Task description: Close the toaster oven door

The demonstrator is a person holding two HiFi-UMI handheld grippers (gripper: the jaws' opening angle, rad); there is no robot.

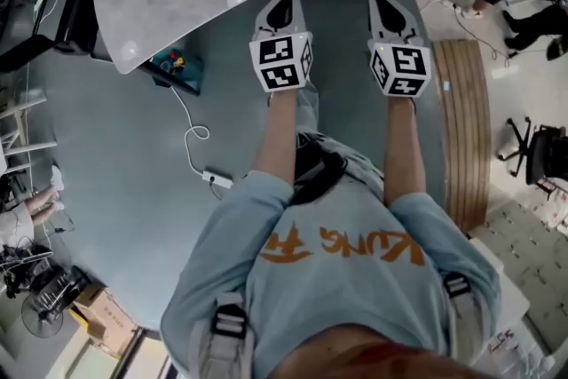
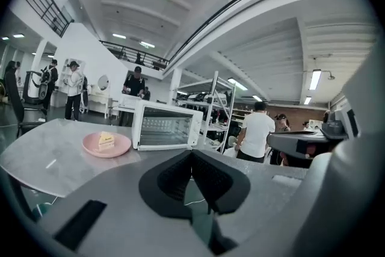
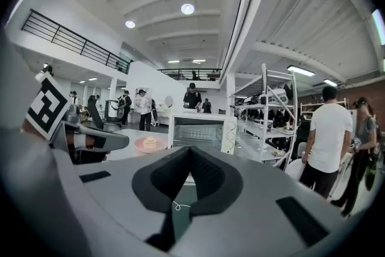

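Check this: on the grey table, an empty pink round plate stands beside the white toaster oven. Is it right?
No. The pink round plate is not empty: a pale slice of cake lies on it, as the left gripper view shows. The rest is right.

Orange "KUNG" is printed on the person's shirt (image 1: pixel 355 280).

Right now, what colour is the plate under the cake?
Pink. The plate shows best in the left gripper view, beside the white toaster oven.

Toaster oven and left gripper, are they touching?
Apart. In the left gripper view, the left gripper sits short of the toaster oven, bare table between.
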